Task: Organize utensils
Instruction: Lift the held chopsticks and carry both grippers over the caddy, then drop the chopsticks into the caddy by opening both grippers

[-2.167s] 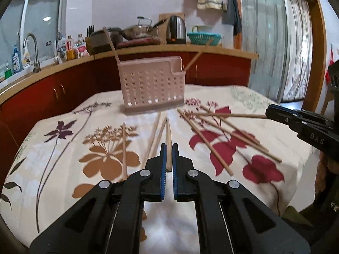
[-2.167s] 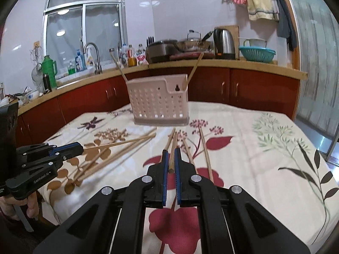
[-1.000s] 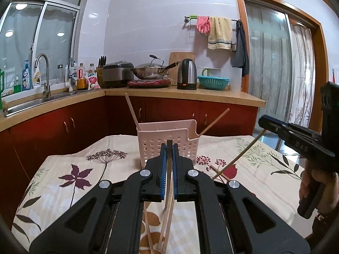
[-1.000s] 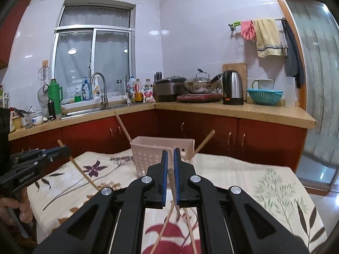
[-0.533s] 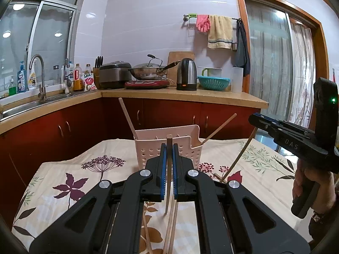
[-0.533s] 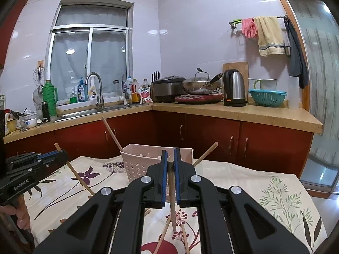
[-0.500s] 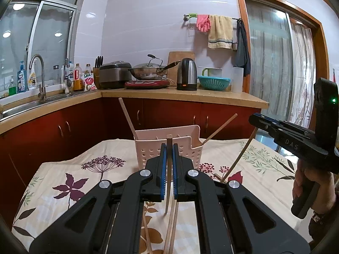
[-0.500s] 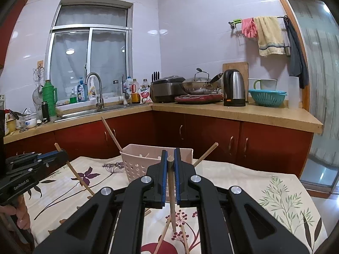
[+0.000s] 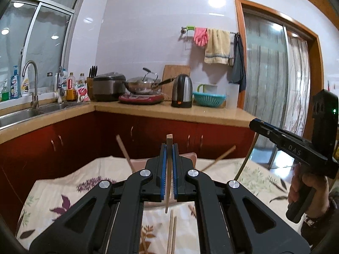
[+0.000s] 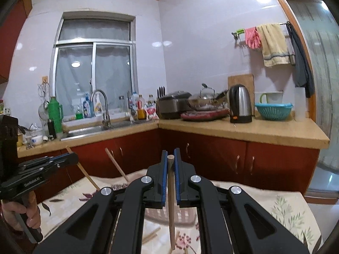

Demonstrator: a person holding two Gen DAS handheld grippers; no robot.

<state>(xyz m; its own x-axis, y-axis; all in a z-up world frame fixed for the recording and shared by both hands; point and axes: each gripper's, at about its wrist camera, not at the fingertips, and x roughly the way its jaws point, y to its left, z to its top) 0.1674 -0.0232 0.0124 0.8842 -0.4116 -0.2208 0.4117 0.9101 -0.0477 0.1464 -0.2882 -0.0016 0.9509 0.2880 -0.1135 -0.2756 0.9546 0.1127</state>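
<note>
— With each claw pinching one chopstick, how far along are you?

— Part of the way, by my reading. Your left claw point(image 9: 169, 167) is pressed together on a square-ended chopstick point(image 9: 168, 182) that hangs nearly upright, clear of the bench point(image 9: 63, 190). Your right claw point(image 10: 170, 173) is clamped the same way on a round-ended chopstick point(image 10: 171, 207). Two sticks already lean out of the pink basket point(image 10: 169, 213): one point(image 9: 125, 153) at eleven o'clock of your left claw, another point(image 9: 220, 158) at two o'clock. More chopsticks point(image 9: 172, 230) lie loose on the cloth at six o'clock, so further trips are left.

— Where is the basket now?

— Straight ahead at twelve o'clock, mostly hidden behind both claws; you see only its rim in the left view and its perforated wall in the right.

— And room to move?

— Open air lies between you and the basket. Mind the leaning sticks either side of the opening, and your other tool, at three o'clock in the left view and nine o'clock in the right. The bench's far edge sits just behind the basket.
</note>
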